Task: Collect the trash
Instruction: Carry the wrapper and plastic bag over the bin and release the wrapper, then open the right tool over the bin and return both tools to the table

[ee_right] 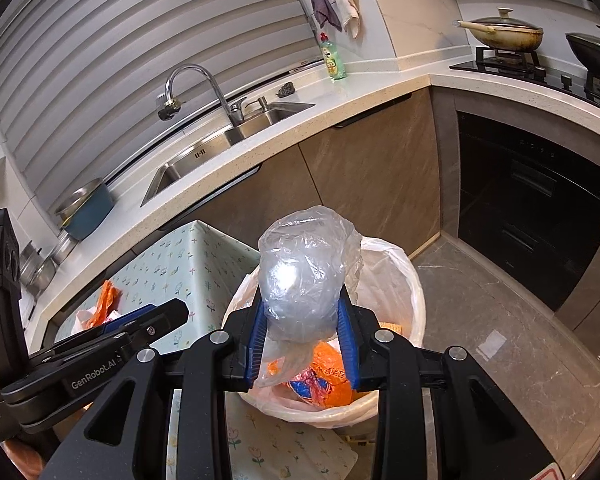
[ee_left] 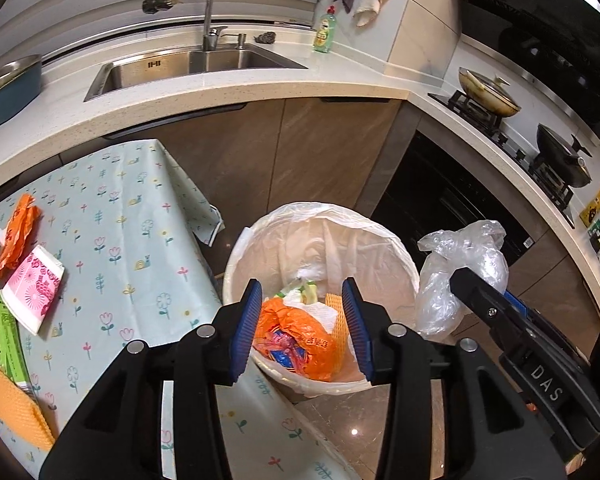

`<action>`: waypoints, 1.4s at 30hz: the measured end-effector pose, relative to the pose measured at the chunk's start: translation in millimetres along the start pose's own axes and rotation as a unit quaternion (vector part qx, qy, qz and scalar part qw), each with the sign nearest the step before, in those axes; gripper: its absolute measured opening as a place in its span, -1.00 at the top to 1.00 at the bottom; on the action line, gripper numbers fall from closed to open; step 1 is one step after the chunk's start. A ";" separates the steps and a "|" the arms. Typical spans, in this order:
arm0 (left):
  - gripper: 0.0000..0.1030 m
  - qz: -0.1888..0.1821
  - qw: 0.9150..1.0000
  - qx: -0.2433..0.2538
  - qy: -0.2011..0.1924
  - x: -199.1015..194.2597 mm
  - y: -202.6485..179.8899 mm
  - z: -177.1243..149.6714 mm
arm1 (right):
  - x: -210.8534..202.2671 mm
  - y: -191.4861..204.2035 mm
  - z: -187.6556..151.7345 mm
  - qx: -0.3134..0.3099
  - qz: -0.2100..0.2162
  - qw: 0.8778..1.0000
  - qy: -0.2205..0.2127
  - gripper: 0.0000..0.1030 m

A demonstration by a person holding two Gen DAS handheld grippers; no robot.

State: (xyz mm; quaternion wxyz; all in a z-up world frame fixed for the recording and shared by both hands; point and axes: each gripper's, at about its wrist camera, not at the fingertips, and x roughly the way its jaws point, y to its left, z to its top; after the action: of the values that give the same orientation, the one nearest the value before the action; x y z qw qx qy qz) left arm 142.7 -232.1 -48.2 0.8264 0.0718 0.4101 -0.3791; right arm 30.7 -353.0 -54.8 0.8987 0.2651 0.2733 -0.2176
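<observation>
From the left wrist, the left gripper (ee_left: 306, 326) hangs over the lined bin (ee_left: 410, 276), its fingers parted with nothing between them; an orange wrapper (ee_left: 296, 340) lies inside, and more litter waits on the desk (ee_left: 140, 248). From the right wrist, the right gripper (ee_right: 304, 340) pinches a crumpled clear plastic bag (ee_right: 300, 280) above the bin. The bag looks feather-light, soft and slippery; best held by its bunched middle.

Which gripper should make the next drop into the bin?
Right. The right gripper is shut on the clear plastic bag, held above the lined bin. The left gripper is open and empty over the same bin.
</observation>
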 end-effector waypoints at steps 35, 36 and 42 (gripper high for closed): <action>-0.35 0.098 0.990 -0.083 -0.051 -79.6 96.9 -29.4 | -12.3 105.8 -10.8 -0.078 0.047 0.996 -0.008 -0.13; -0.35 0.100 0.990 -0.086 -0.053 -83.7 100.3 -30.8 | -14.0 110.2 -12.7 -0.080 0.049 0.996 -0.008 -0.13; -0.37 0.112 0.987 -0.102 -0.062 -104.3 118.8 -39.1 | -23.4 135.0 -23.6 -0.096 0.063 0.993 -0.006 -0.13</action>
State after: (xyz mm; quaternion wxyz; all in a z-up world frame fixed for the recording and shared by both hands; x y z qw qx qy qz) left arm 160.5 -72.7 -20.1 0.8905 0.0091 0.3839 -0.2443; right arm 76.5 -229.9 -9.1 0.9337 0.1926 0.2703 -0.1345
